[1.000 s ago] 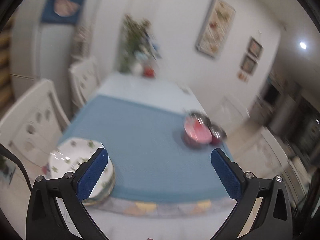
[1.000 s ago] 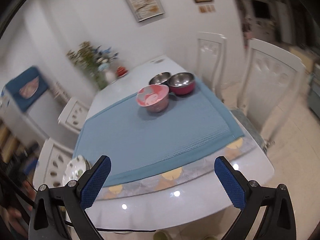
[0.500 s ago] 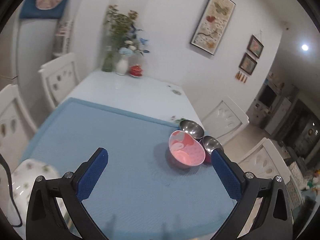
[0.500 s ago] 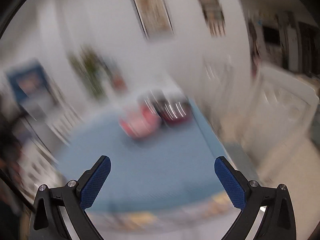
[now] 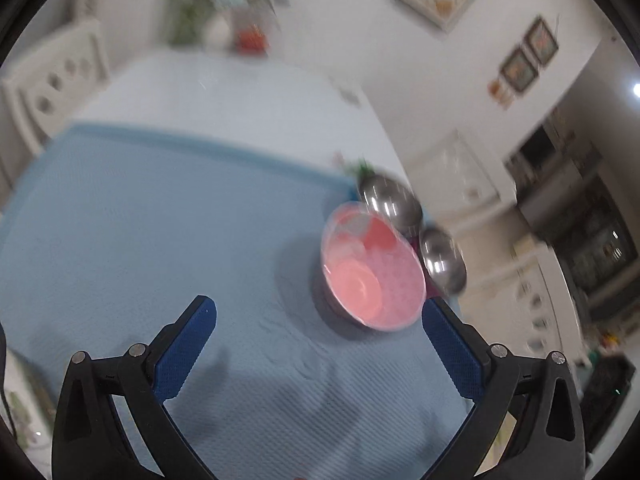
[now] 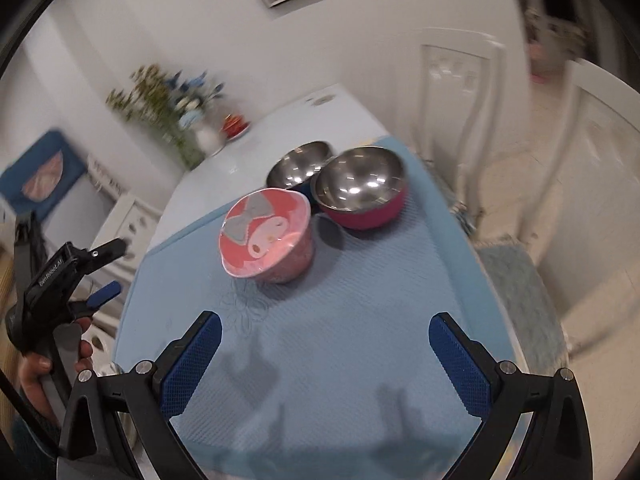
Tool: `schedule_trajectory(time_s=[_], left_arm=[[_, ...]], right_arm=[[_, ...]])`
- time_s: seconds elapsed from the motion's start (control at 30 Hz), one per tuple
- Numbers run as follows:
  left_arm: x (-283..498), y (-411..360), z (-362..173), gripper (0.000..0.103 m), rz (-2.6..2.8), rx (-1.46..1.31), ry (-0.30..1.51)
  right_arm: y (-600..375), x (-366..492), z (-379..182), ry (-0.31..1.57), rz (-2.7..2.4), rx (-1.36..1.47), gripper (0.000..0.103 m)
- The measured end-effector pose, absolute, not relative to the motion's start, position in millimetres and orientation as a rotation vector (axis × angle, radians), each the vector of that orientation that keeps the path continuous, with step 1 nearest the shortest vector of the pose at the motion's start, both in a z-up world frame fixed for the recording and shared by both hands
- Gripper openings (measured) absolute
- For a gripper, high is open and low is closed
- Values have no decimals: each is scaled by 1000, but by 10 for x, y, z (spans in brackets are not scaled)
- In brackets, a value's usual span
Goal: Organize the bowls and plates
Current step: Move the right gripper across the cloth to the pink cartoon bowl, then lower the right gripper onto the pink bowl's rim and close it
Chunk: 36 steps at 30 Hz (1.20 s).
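A pink bowl (image 6: 267, 234) with a cartoon face inside stands on the blue mat (image 6: 340, 340); the left wrist view shows the pink bowl (image 5: 372, 272) just ahead and right of my open left gripper (image 5: 320, 344). Behind it sit a steel bowl with a red outside (image 6: 360, 188) and a second steel bowl (image 6: 298, 166), both also visible as blurred steel bowls (image 5: 442, 260) (image 5: 390, 204). My right gripper (image 6: 320, 356) is open above the mat, nearer than the bowls. The left gripper (image 6: 100, 276) appears at the left, held by a hand (image 6: 36, 364). A patterned plate's edge (image 5: 24, 408) shows at lower left.
The white table (image 6: 280, 128) carries a flower vase (image 6: 192, 124) and a small red item (image 6: 235, 124) at its far end. White chairs (image 6: 464, 92) stand on the right side and another chair (image 5: 56, 76) on the left. A pale blue rug (image 6: 516, 296) lies on the floor.
Both grippers have moved forward over the mat toward the bowls, which now look larger. The plate stack has slid to the left wrist view's lower-left edge. Both stay open.
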<state>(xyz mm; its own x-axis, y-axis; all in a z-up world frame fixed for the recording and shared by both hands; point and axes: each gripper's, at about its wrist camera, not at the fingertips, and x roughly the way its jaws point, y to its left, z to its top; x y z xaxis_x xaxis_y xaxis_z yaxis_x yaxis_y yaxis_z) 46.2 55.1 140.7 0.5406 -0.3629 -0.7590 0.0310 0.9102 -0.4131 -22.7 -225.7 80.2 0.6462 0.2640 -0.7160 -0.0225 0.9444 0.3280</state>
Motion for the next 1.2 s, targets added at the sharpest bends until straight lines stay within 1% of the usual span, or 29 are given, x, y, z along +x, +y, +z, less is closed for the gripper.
schedule_trajectory(time_s=[0.03,0.1,0.17,0.33,0.57,0.63,0.7,0.8,0.9,1.07,1.2], left_arm=[[548,472,1308,102,-245,-369,1022],[680,358,1194,102,-207,-344,1039],[783,283,1132,102,-175,-322,1043],[992,241,1050,102,-81,-373,1040],[1211,255,907,102,-41,-338,1074],[1241,255,900,102,-26,-311,1079],[1217,274,954,102,-12,-295,1061],[1080,297,1186,102,35,-248,972],[803,351,1550,102,90,-195,831],[-242,740,2371,102,175,-271,386],[-1139,816,3033,103,396,-147,59]], right_arm=[[-2199,-139,747,854,173,257,103],[-2038,149,597,884,211,167,103],[-1934,420,467,923,272,170,103],[-1736,689,271,951,404,215,103],[-1812,787,22,962,393,383,103],[-1926,820,-26,956,397,479,103],[-2094,832,-64,943,413,635,103],[-2310,826,-80,913,412,817,103],[-2442,811,-38,870,418,919,103],[-2545,747,117,782,473,981,103],[-2552,753,138,795,488,992,103]])
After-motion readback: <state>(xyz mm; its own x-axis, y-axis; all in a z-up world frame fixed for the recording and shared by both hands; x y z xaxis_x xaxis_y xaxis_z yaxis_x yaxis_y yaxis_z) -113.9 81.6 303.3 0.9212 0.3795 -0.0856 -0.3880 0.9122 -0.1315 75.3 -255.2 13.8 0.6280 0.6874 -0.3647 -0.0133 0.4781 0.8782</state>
